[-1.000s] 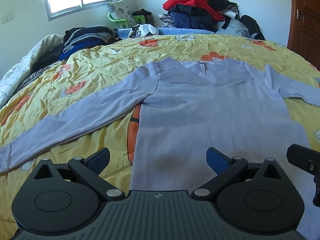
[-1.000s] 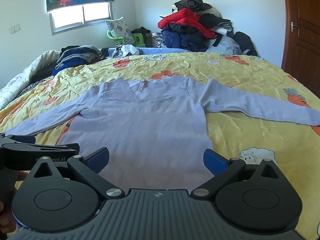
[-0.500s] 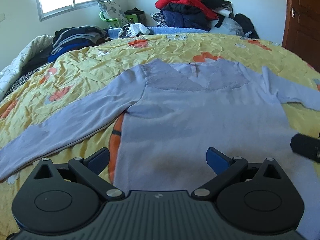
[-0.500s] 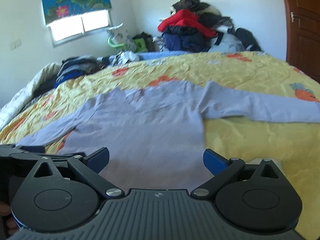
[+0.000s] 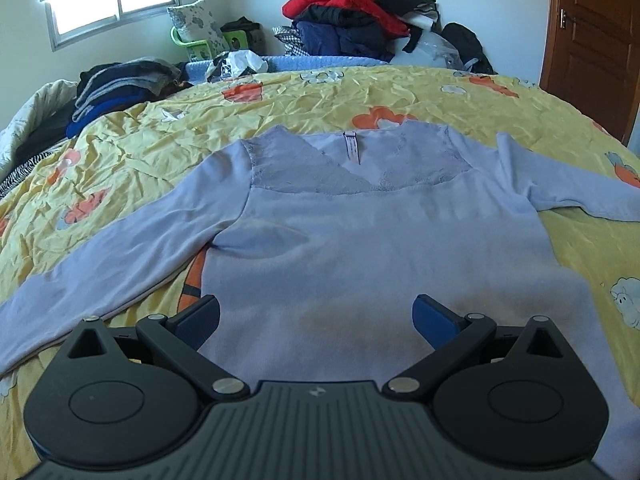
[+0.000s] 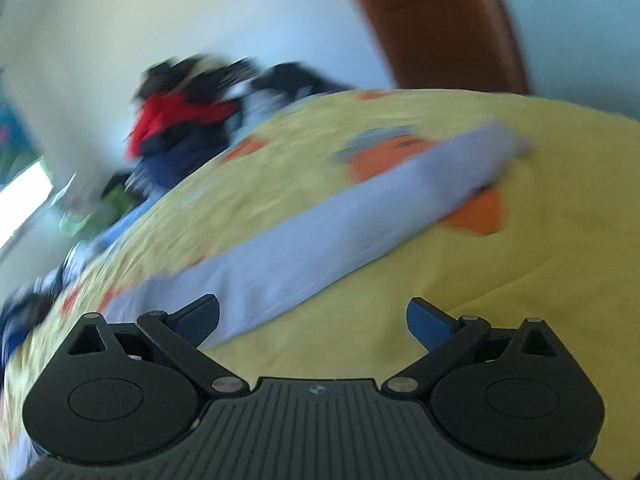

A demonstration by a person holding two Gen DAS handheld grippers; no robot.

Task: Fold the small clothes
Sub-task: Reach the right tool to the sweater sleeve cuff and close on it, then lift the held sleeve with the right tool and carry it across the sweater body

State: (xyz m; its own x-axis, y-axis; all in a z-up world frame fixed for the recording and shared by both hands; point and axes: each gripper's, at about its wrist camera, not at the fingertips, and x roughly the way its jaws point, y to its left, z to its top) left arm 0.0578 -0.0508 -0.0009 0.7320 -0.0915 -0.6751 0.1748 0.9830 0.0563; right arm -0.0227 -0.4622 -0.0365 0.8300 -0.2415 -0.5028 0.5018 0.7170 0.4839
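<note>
A pale lilac long-sleeved top [image 5: 380, 248] lies flat and face up on the yellow patterned bedspread [image 5: 320, 96], neck away from me, sleeves spread out to both sides. My left gripper [image 5: 316, 320] hovers open over the top's lower hem, nothing between its blue pads. The right wrist view is blurred and tilted: it shows the top's right sleeve [image 6: 320, 236] stretched diagonally across the bedspread [image 6: 520, 272]. My right gripper [image 6: 312, 318] is open above the sleeve's near part, holding nothing.
A heap of red, navy and black clothes [image 5: 356, 20] sits beyond the bed's far edge. Folded dark garments [image 5: 116, 88] lie at the far left. A brown door [image 5: 592, 40] stands at the right, a window [image 5: 116, 4] at the back left.
The right gripper has swung quickly to the right and tilted, now facing the right sleeve instead of the top's body, and has left the left wrist view. The left gripper shifted slightly right.
</note>
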